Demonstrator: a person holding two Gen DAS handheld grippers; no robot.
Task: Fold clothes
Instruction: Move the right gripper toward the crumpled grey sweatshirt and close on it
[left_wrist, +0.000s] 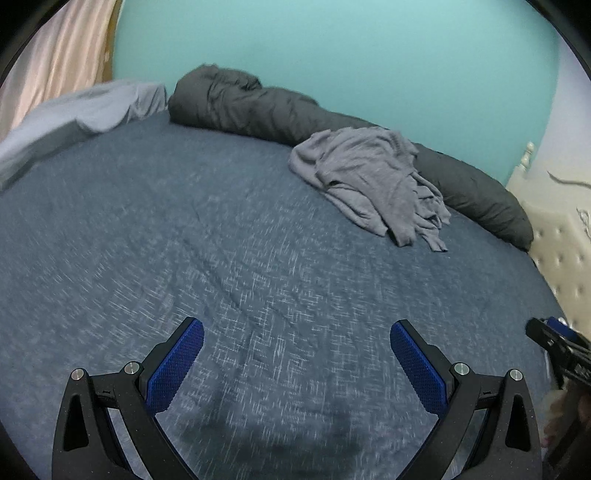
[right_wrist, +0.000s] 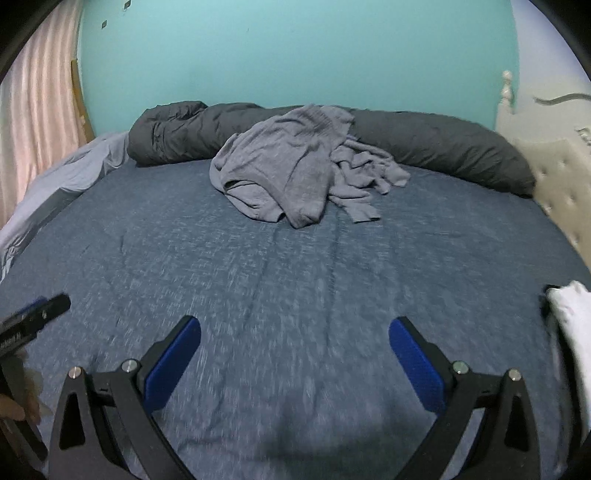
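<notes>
Both grippers, left (left_wrist: 295, 354) and right (right_wrist: 294, 350), gape wide and empty, ready for the crumpled shirt (right_wrist: 295, 166) at 12 o'clock on the bed (right_wrist: 258, 266).

Bare bedsheet (right_wrist: 295, 280) lies open from the near edge to the far shirt (right_wrist: 295, 166). Beyond the shirt a dark duvet roll (right_wrist: 443, 144) blocks the wall side; a headboard (right_wrist: 561, 184) closes the right.

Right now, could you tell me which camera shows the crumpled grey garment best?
The right wrist view: the grey garment lies nearly centred and faces the camera, its folds clear, partly draped on the dark bolster. The left wrist view shows it off to the right, more skewed.
</notes>
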